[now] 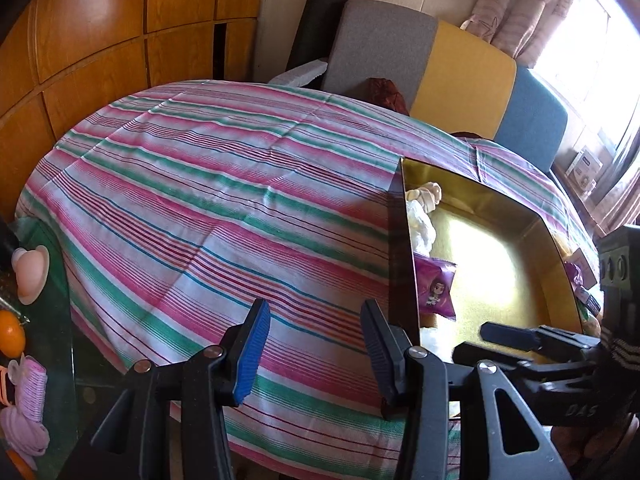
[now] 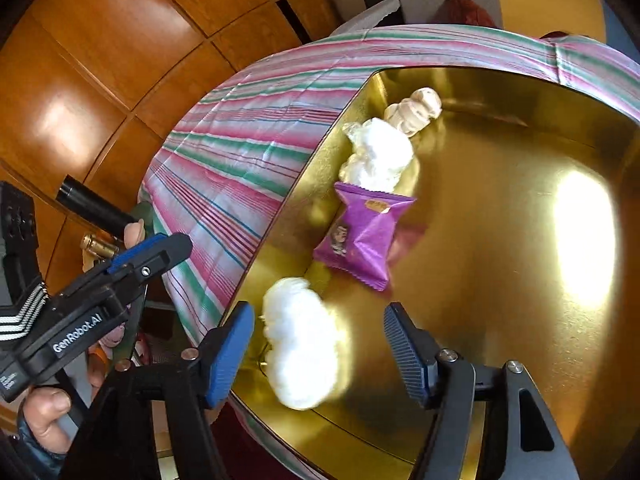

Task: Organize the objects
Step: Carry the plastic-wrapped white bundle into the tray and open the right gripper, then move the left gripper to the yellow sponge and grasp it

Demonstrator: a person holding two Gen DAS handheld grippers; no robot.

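Note:
A gold-lined box (image 2: 500,260) sits on the striped tablecloth (image 1: 208,208); it also shows in the left wrist view (image 1: 492,280). Along its left wall lie a cream figurine (image 2: 414,114), a clear bag of white fluff (image 2: 380,156), a purple snack packet (image 2: 362,236) and a white fluffy wad (image 2: 300,340). My right gripper (image 2: 320,352) is open, just above the white wad, which is blurred. My left gripper (image 1: 316,352) is open and empty over the cloth, left of the box. The right gripper also shows in the left wrist view (image 1: 520,340).
Wooden cabinet panels (image 1: 100,40) stand behind the table. A grey, yellow and blue sofa back (image 1: 460,64) lies beyond. Pink and orange items (image 1: 28,272) sit on a glass surface at far left. A window with curtains (image 1: 580,40) is at the right.

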